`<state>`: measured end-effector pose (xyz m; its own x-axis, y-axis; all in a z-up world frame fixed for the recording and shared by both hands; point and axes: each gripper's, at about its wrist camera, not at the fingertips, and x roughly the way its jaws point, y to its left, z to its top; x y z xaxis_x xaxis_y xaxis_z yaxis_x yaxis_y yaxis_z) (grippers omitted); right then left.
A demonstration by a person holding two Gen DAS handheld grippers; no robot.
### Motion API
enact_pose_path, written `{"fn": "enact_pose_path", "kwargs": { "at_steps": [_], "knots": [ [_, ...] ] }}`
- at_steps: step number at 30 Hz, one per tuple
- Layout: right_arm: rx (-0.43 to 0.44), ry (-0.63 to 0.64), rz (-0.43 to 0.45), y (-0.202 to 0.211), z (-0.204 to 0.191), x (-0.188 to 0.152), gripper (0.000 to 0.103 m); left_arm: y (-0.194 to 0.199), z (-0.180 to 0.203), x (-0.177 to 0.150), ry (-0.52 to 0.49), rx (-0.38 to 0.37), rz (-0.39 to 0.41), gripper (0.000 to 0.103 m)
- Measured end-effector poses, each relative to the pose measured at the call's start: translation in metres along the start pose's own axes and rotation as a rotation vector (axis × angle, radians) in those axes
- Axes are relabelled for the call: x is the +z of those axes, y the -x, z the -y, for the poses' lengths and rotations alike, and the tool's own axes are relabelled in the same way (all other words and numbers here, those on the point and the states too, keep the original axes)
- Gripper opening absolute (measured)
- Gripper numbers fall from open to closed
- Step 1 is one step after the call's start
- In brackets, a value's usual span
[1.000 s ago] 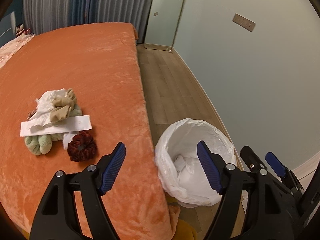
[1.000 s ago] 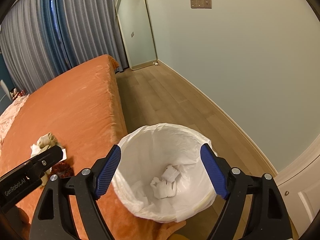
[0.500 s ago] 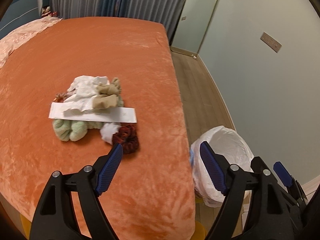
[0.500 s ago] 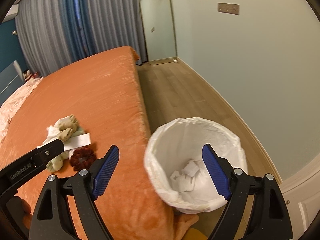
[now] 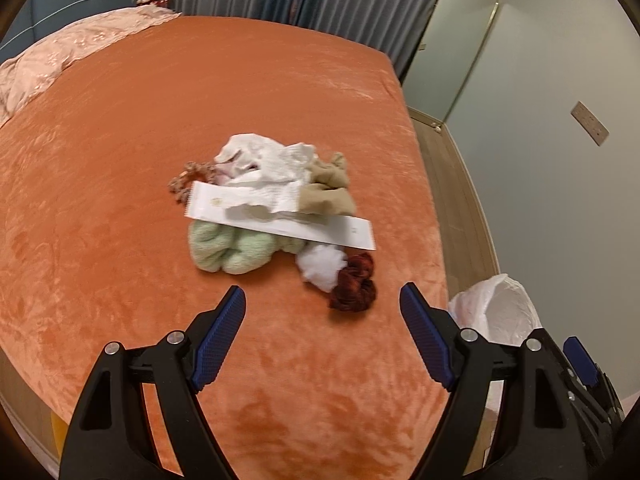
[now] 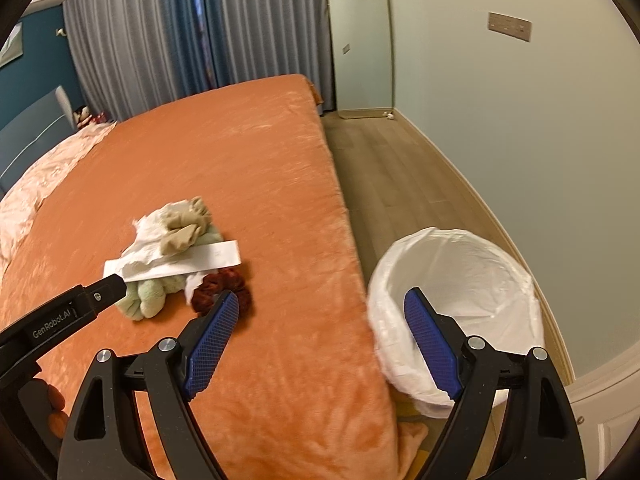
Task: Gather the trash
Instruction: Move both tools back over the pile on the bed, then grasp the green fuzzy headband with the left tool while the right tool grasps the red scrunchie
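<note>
A small heap lies on the orange bed cover [image 5: 120, 240]: crumpled white tissue [image 5: 276, 160], a long white paper wrapper [image 5: 280, 220], tan cloth [image 5: 328, 196], pale green socks [image 5: 232, 250], a white wad [image 5: 322, 266] and a dark red scrunchie [image 5: 354, 286]. My left gripper [image 5: 322, 304] hangs open just short of the scrunchie, nothing between its jaws. The white-lined bin [image 6: 460, 280] stands on the floor beside the bed. My right gripper [image 6: 320, 308] is open and empty over the bed edge, between the scrunchie [image 6: 220, 290] and the bin.
A pink quilt [image 5: 60, 60] covers the bed's far left. Grey and blue curtains [image 6: 180, 40] and a leaning mirror [image 6: 360, 40] stand behind. Wooden floor [image 6: 400, 184] runs between bed and pale wall. The left gripper's finger [image 6: 80, 308] crosses the right view's lower left.
Both grippers have swung left, away from the bin and toward the heap on the bed. The bin has slid to the right edge of both views. Both stay open and empty.
</note>
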<state>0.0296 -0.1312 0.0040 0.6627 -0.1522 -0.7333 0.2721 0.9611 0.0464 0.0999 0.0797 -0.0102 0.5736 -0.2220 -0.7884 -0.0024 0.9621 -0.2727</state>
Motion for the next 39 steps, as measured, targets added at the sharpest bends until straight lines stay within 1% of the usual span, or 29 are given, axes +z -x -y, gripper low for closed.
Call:
{"fn": "enact_pose_path", "kwargs": {
  "at_steps": [4, 9, 15, 18, 22, 24, 27, 34, 36, 37, 39],
  "knots": [
    [0.015, 0.021, -0.019, -0.009, -0.017, -0.002, 0.081, -0.007, -0.028, 0.002, 0.028, 0.038, -0.007, 0.075],
    [0.04, 0.044, -0.049, -0.025, -0.041, -0.005, 0.081, -0.017, -0.056, 0.006, 0.024, 0.097, -0.008, 0.075],
    [0.051, 0.078, -0.093, -0.053, -0.069, -0.008, 0.081, -0.042, -0.085, 0.013, 0.037, 0.132, -0.041, 0.075],
    [0.058, 0.09, -0.118, -0.07, -0.081, -0.009, 0.081, -0.057, -0.094, 0.017, 0.047, 0.125, -0.064, 0.075],
    [0.06, 0.1, -0.145, -0.091, -0.093, -0.008, 0.081, -0.078, -0.098, 0.025, 0.058, 0.079, -0.101, 0.074],
    [0.062, 0.099, -0.161, -0.102, -0.097, -0.006, 0.081, -0.089, -0.099, 0.028, 0.059, 0.062, -0.118, 0.069],
    [0.064, 0.103, -0.178, -0.118, -0.106, -0.004, 0.079, -0.105, -0.097, 0.034, 0.047, 0.046, -0.136, 0.066],
    [0.065, 0.119, -0.228, -0.15, -0.119, -0.005, 0.065, -0.132, -0.096, 0.036, 0.012, 0.044, -0.16, 0.06],
    [0.068, 0.118, -0.244, -0.157, -0.122, -0.006, 0.059, -0.134, -0.098, 0.037, 0.023, 0.026, -0.161, 0.053],
    [0.068, 0.118, -0.25, -0.16, -0.122, -0.007, 0.058, -0.135, -0.099, 0.038, 0.03, 0.019, -0.16, 0.051],
    [0.067, 0.121, -0.266, -0.165, -0.124, -0.01, 0.049, -0.136, -0.1, 0.04, 0.032, 0.001, -0.16, 0.037]
  ]
}}
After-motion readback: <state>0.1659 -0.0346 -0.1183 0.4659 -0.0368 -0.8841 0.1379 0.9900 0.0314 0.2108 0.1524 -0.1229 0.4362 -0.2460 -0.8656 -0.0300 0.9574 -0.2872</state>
